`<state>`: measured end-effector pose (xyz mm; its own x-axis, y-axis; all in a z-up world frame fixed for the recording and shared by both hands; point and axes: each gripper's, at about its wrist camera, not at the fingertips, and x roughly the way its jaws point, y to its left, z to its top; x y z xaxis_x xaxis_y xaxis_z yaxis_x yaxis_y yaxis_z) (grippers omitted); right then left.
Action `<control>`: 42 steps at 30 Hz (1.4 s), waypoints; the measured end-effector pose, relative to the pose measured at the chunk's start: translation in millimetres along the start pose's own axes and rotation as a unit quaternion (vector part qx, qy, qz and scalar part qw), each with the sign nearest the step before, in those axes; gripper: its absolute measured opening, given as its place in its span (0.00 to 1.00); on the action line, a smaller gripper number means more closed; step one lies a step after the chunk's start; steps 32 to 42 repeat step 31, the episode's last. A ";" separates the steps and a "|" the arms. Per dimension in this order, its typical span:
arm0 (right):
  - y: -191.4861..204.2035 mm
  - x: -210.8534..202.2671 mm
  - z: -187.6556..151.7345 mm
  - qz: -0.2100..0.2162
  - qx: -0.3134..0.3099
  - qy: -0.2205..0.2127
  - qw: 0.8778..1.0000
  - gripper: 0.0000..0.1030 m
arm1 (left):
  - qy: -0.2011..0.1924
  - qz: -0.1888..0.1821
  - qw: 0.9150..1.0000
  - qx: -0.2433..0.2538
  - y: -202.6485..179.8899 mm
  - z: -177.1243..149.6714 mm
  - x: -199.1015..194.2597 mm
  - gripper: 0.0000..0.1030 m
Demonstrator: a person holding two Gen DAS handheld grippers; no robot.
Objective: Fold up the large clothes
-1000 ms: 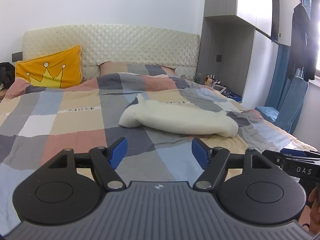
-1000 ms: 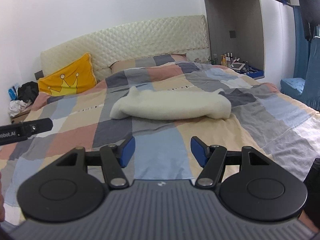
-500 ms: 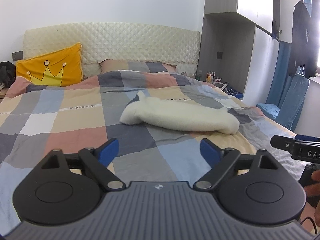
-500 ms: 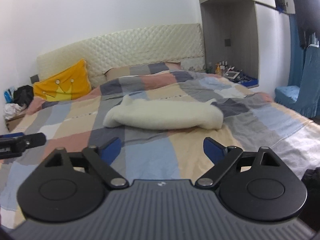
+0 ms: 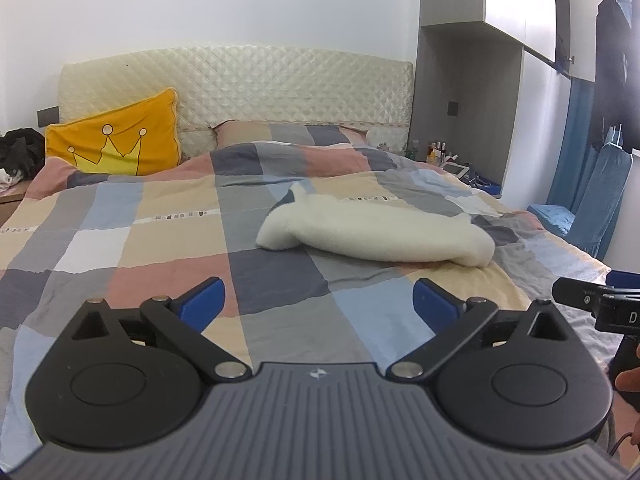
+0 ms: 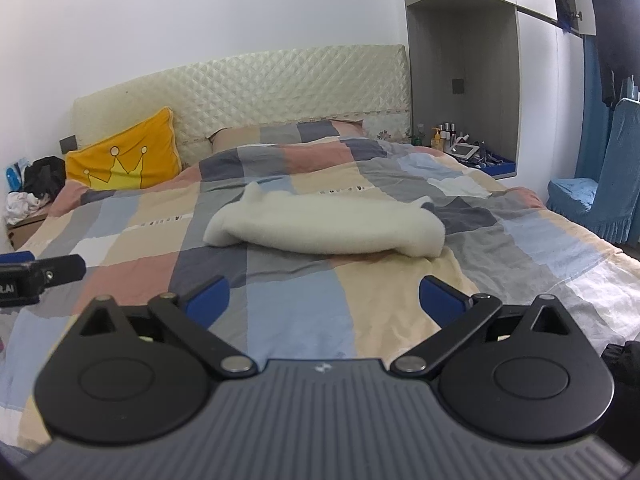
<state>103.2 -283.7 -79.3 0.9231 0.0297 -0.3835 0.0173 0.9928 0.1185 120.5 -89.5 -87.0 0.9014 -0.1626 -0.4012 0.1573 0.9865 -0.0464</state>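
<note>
Left tongs and right tongs both spread wide, empty, held back from folded cream fleece garment on checked bed quilt; fold apparently complete.

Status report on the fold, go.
Left tool open, empty; right tool open, empty. White fleece garment lying bundled mid-bed on checked duvet, untouched. Nothing between tools and garment.

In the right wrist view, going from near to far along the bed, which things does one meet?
right gripper → white fleece garment → yellow crown pillow → quilted headboard
</note>
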 end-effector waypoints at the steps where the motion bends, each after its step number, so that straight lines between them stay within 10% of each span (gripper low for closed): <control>1: 0.4 -0.4 -1.1 0.001 0.001 0.001 1.000 1.00 | 0.000 0.000 1.000 -0.001 0.5 -0.1 0.3 0.99; 42: 3.7 -0.8 -5.6 -0.005 -0.003 0.013 1.000 1.00 | -0.004 -0.001 1.000 0.005 2.9 -0.7 -12.5 0.99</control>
